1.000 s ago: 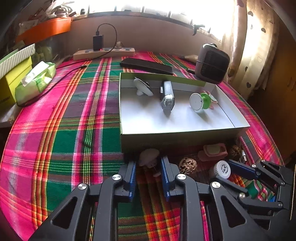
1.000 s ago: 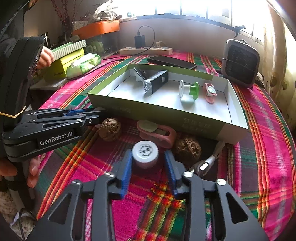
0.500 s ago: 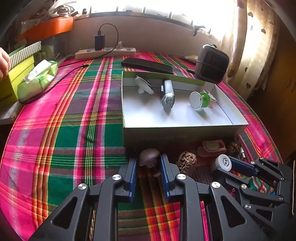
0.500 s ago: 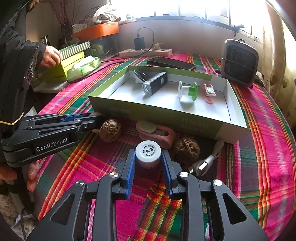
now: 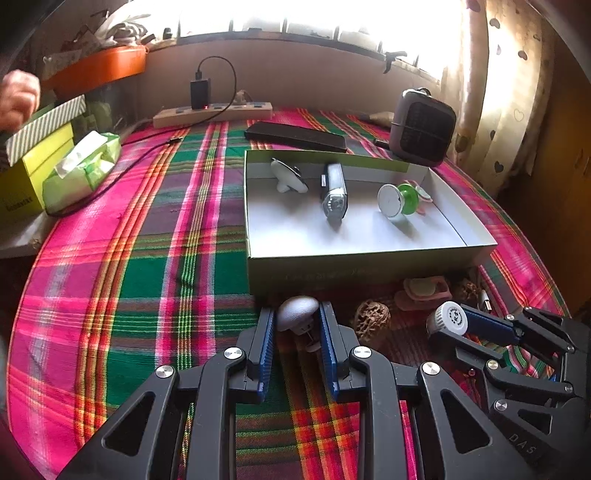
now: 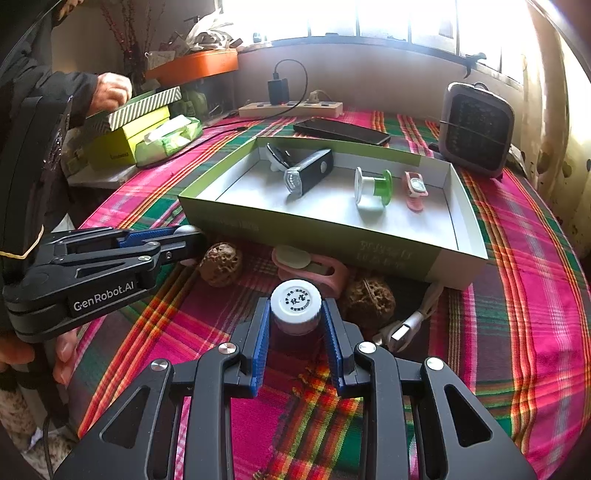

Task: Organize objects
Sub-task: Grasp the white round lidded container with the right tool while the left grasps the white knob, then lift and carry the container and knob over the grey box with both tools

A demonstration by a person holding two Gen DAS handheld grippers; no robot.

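Blown-out window (image 5: 314,18) backlight, glare at top, dim foreground shadows, fisheye-curved dark edges

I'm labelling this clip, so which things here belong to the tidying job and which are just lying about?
Job:
- left gripper shut on white mushroom-shaped piece
- right gripper shut on white-capped bottle
- open box
- two walnuts
- pink holder

Lying about:
- heater
- power strip
- phone
- tissue pack

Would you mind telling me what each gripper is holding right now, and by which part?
The left gripper clamps a small white mushroom-shaped object by the sides of its cap. The right gripper grips a white-capped bottle by its sides, just below the cap.
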